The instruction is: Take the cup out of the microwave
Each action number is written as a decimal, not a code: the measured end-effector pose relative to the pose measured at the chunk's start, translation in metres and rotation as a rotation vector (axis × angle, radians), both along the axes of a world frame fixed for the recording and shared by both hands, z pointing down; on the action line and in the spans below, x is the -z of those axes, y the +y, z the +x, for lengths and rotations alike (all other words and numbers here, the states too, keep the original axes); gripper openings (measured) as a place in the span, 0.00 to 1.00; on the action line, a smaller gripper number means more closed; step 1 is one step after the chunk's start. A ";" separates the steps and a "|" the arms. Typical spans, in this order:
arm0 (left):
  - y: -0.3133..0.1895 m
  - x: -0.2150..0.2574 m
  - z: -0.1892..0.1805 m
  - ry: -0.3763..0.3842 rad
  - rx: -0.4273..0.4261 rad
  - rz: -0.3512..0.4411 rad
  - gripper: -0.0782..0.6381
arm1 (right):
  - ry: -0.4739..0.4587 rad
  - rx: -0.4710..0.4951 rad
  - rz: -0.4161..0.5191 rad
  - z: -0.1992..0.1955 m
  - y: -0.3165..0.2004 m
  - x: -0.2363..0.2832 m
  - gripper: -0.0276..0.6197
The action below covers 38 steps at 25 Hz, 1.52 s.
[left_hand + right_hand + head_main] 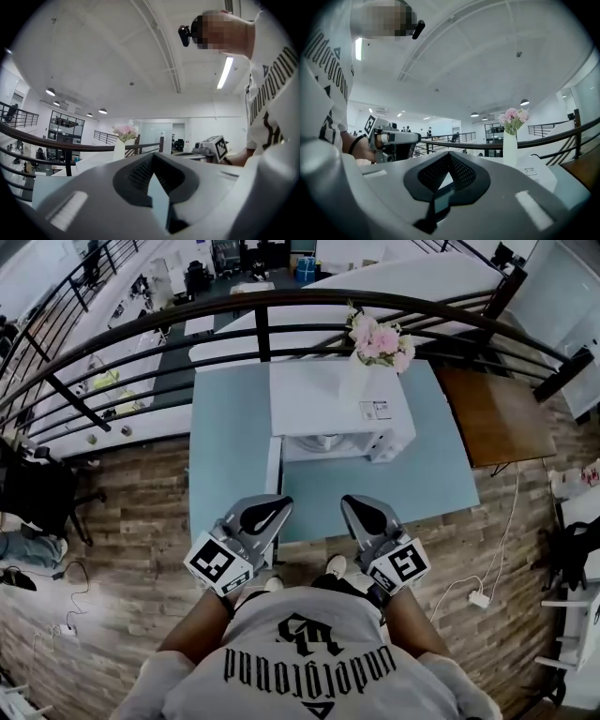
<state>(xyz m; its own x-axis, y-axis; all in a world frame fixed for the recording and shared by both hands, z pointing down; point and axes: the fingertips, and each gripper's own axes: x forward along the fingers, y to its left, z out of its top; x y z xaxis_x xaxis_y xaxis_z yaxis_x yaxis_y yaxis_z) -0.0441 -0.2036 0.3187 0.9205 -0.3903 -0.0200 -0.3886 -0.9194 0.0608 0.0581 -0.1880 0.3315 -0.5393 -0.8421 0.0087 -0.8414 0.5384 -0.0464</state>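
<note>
The white microwave (328, 399) stands on the light blue table (230, 437), and its door (273, 465) is swung open on the left. Inside the opening a pale cup (325, 440) shows faintly. My left gripper (275, 505) and right gripper (354, 505) hover side by side over the table's near edge, short of the microwave and pointing at it. Both are shut with nothing between the jaws. The left gripper view shows its closed jaws (152, 157) and the other gripper (213, 147) off to the right. The right gripper view shows its closed jaws (449, 157) and the microwave (534, 171).
A white vase of pink flowers (375, 343) stands on top of the microwave. A brown table (497, 413) adjoins the blue one on the right. A curved black railing (281, 306) runs behind. A cable with a plug (478, 597) lies on the wooden floor.
</note>
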 end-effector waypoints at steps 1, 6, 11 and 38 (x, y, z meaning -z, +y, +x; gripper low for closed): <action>-0.004 0.001 0.009 0.001 0.011 0.003 0.18 | 0.001 0.012 -0.001 0.009 -0.004 0.000 0.05; -0.019 0.002 0.052 -0.006 0.068 0.009 0.18 | 0.009 0.070 -0.001 0.058 -0.022 0.002 0.05; -0.028 0.001 0.085 -0.009 0.155 0.019 0.18 | 0.019 0.138 -0.011 0.098 -0.031 -0.004 0.05; -0.120 -0.124 0.119 -0.138 0.383 -0.096 0.18 | 0.028 0.242 -0.213 0.114 -0.137 -0.151 0.12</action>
